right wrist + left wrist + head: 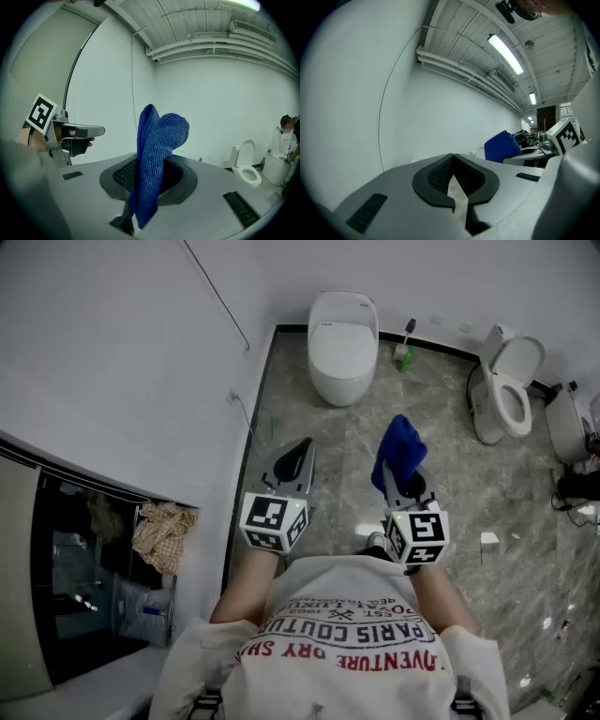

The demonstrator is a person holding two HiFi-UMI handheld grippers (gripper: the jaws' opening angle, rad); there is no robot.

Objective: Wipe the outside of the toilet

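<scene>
At 9 o'clock in the head view a checked rag (161,532) hangs beside a dark glass-fronted unit (70,568). Next comes the left gripper (298,454), angled towards 1 o'clock. Its own view shows the pads meeting at the tip with nothing between them, so it is closed and empty.

At 12 o'clock, well apart from both grippers, stands the toilet (342,341), white, with its lid down. Its long axis runs from 12 to 6 o'clock: the back is by the far wall and the rounded nose points at the person. I judge it fixed, hard and glazed, so a cloth will slide easily over it. Nothing on it needs gripping; the lid, the flanks and the base are the faces to wipe.

The right gripper (405,482) clamps a blue cloth (159,136) by its lower fold. The bulk of the cloth stands up past the tips and points towards 12 o'clock, along the jaws. It looks soft, light and limp, likely to flop under pressure, so the free upper part is what should meet the porcelain.

At 1 o'clock a toilet brush (405,351) leans at the wall. At 2 o'clock stands a second toilet (504,388) with its lid raised. Which of the two is meant I cannot tell; both grippers are aimed nearer the closed one.
</scene>
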